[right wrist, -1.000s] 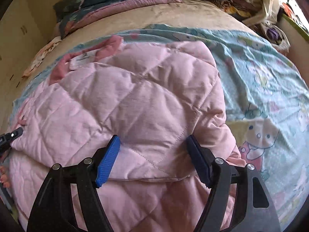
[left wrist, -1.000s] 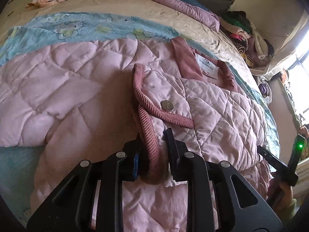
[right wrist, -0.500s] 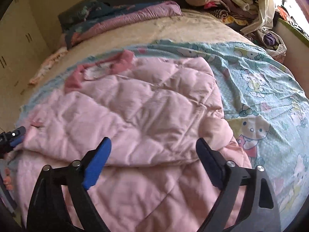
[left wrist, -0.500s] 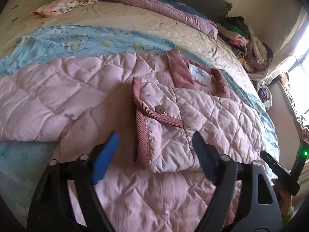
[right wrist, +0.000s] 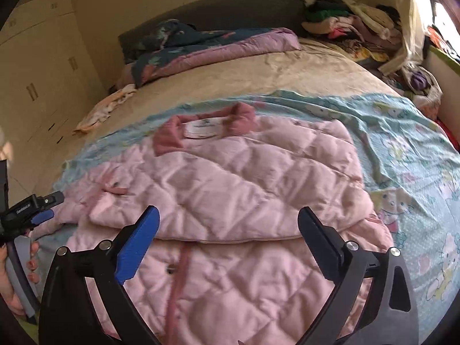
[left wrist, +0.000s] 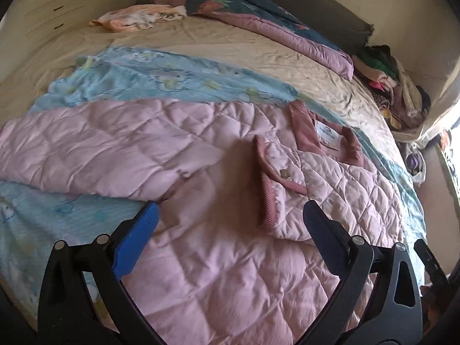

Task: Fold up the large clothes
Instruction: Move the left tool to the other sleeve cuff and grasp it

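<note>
while both tools hang above the bed, the left gripper (left wrist: 230, 224) and the right gripper (right wrist: 228, 224) each have their jaws opening wide, with nothing held between the blue pads. the pink quilted jacket (left wrist: 201, 253) lies flat on the blue cartoon-print sheet (right wrist: 417, 155), one front panel (left wrist: 330, 189) folded over toward the collar (right wrist: 201, 126), one sleeve (left wrist: 95, 155) stretched out sideways. a hand (right wrist: 11, 284) grips the left tool's handle.
</note>
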